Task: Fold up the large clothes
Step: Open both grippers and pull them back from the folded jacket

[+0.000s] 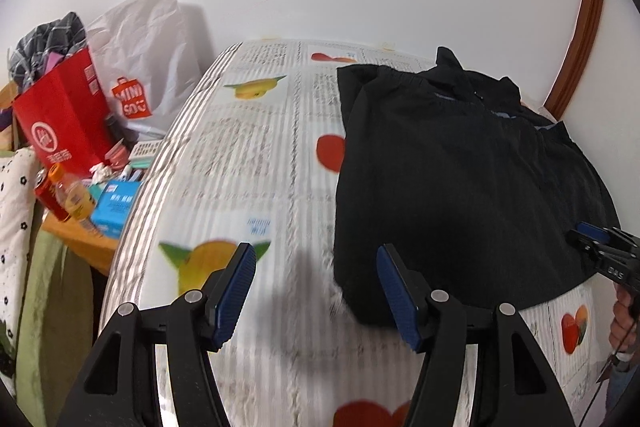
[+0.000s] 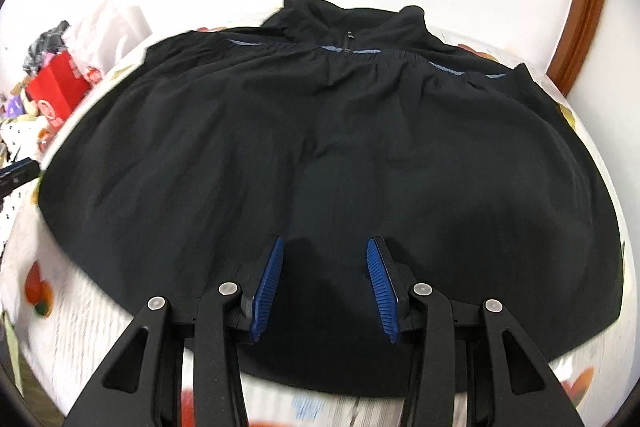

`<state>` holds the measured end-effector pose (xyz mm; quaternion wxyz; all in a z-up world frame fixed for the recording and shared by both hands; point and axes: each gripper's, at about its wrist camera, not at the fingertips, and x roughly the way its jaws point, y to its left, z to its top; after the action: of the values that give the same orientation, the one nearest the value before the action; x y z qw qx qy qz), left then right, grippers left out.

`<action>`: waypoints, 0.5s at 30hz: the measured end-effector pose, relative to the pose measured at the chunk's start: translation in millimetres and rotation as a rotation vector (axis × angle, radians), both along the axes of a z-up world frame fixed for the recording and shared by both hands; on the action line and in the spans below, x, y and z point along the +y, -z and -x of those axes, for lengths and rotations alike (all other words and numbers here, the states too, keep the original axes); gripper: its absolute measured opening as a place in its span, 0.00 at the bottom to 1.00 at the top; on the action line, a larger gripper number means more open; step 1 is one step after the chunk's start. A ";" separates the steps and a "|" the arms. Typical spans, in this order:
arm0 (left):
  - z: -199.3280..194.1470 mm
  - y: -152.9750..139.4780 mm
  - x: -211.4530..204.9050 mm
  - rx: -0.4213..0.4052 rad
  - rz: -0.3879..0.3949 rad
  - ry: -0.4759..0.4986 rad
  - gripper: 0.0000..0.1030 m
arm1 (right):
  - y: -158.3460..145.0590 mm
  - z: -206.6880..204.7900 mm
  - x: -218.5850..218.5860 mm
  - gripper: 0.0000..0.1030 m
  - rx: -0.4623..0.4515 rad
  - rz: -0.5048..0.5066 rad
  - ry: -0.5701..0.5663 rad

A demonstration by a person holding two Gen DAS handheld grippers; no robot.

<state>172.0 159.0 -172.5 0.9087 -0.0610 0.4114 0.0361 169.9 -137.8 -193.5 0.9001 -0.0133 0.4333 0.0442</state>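
Observation:
A large black jacket lies folded on the printed bed cover, collar toward the wall. In the right wrist view the jacket fills the frame, its zip and blue lining at the far edge. My left gripper is open and empty above the cover, left of the jacket's near corner. My right gripper is open and empty, hovering just over the jacket's near edge. It also shows at the right edge of the left wrist view.
Left of the bed, a cluttered side table holds a red paper bag, a white shopping bag, bottles and a blue box. A white wall stands behind the bed. A brown wooden frame is at the right.

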 end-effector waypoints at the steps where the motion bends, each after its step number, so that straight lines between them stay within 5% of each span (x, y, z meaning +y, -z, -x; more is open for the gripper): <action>1: 3.5 0.7 0.9 0.002 0.001 -0.005 0.59 | -1.0 9.3 0.5 0.42 -0.007 -0.005 -0.002; 6: 24.0 6.8 4.7 0.021 -0.003 -0.036 0.59 | -0.7 38.3 8.3 0.42 -0.007 -0.032 -0.050; 15: 55.7 13.9 17.4 0.038 -0.001 -0.066 0.59 | -6.4 64.9 39.1 0.43 -0.026 0.090 -0.135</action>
<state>116.3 176.4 -186.4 0.8990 -0.0734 0.4264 0.0673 105.0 -98.7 -187.1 0.8992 -0.0833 0.4210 0.0851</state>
